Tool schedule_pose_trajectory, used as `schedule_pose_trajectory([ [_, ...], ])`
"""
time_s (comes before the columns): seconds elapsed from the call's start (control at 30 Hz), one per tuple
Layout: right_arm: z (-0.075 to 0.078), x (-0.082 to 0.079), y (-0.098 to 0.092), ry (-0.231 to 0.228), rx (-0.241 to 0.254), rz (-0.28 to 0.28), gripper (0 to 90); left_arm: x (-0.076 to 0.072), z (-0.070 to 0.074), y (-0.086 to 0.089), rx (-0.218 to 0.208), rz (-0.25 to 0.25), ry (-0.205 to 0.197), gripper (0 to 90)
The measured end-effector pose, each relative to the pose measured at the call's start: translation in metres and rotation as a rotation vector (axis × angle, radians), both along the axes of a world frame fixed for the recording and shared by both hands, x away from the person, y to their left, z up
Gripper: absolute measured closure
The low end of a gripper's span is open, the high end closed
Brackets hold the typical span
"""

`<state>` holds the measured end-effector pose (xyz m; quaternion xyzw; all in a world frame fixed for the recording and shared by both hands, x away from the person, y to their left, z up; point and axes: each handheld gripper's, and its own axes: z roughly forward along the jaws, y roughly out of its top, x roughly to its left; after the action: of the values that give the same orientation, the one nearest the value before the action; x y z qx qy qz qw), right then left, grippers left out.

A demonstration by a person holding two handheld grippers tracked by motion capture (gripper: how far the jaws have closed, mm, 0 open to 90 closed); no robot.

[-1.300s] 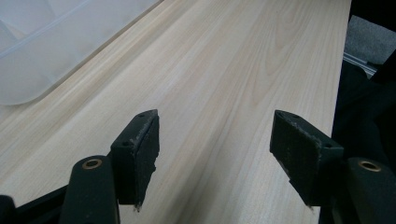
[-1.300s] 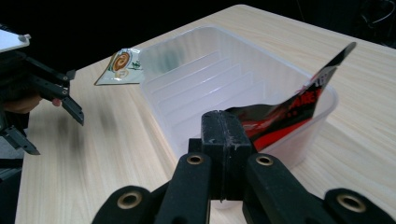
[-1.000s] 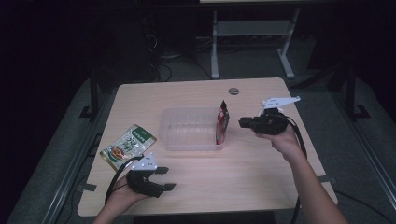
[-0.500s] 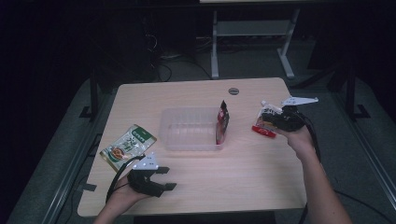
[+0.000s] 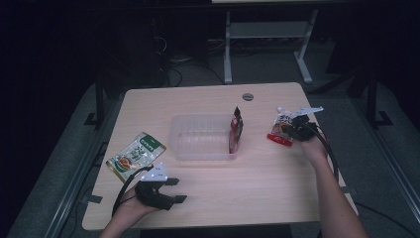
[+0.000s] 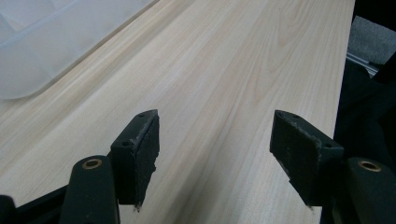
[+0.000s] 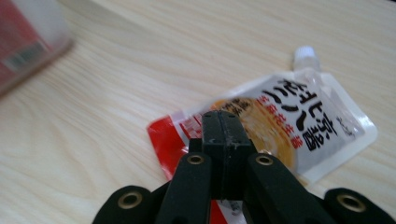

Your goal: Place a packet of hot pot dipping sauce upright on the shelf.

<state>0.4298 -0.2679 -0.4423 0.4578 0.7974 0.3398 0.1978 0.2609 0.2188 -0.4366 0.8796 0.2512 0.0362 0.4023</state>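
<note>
- Right gripper [image 5: 292, 130] sits over the white and red spouted pouch [image 5: 280, 127] at the table's [image 5: 277, 188] right side; in the right gripper view its pads [image 7: 219, 135] are pressed flat together, having just been closing, with nothing pinched between them that can be made out.
- Spouted pouch [image 7: 289, 121] lies flat on the wood, cap pointing away, apart from the clear tray [image 5: 198, 144].
- Red packet [image 5: 236, 130] stands upright at the tray's right end.
- Left gripper [image 5: 166, 191] hovers near the front edge, jaws wide, empty.
- Green pouch [image 5: 136, 154] lies left of the tray.
</note>
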Motion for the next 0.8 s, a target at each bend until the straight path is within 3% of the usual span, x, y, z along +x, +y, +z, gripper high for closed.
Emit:
schedule_pose_trajectory([
  [0.07,-0.001,0.001,0.0,0.006,-0.007,-0.003,89.7,-0.001,0.0,0.001,0.003,0.002,0.001,32.8],
  [0.23,-0.015,0.007,0.003,0.026,-0.078,-0.016,89.8,-0.003,-0.001,0.002,0.004,0.016,0.006,32.8],
  [0.4,-0.019,0.009,0.01,0.041,-0.136,-0.011,89.9,-0.003,-0.002,0.001,0.012,0.021,0.013,32.8],
  [0.53,-0.022,0.013,0.009,0.065,-0.133,-0.016,89.9,-0.003,-0.003,-0.001,0.022,0.021,0.018,32.8],
  [0.63,-0.022,0.014,0.005,0.088,-0.101,-0.019,90.0,-0.003,-0.004,-0.002,0.024,0.017,0.017,32.8],
  [0.8,-0.02,0.011,0.007,0.12,-0.107,0.03,89.9,-0.001,-0.004,-0.001,0.039,0.03,0.023,32.8],
])
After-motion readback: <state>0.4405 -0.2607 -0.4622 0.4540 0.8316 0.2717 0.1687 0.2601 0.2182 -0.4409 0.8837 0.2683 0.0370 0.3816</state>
